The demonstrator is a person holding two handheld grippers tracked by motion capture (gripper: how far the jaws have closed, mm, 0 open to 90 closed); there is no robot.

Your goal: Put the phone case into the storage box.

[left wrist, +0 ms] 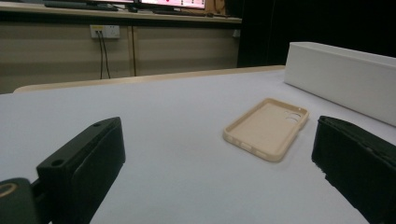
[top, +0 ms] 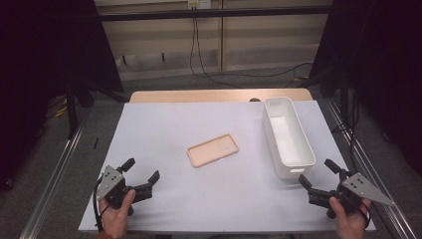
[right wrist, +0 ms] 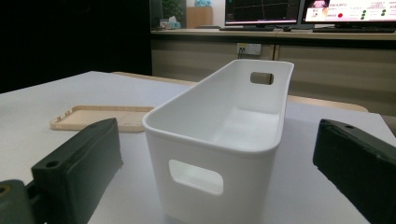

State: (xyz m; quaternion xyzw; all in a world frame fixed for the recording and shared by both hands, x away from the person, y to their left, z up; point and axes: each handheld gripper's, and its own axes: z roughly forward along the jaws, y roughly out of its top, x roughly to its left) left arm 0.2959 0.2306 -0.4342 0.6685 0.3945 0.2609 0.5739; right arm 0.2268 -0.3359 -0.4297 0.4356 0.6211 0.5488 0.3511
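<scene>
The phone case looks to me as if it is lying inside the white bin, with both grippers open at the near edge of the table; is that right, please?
Not quite: the phone case lies on the table, beside the white bin and apart from it, as the high view shows. The left gripper and right gripper are indeed open at the near edge.

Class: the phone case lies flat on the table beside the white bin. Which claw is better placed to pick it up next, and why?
Probably left. The left claw is open, facing the phone case across bare table; the right claw faces the bin.
</scene>
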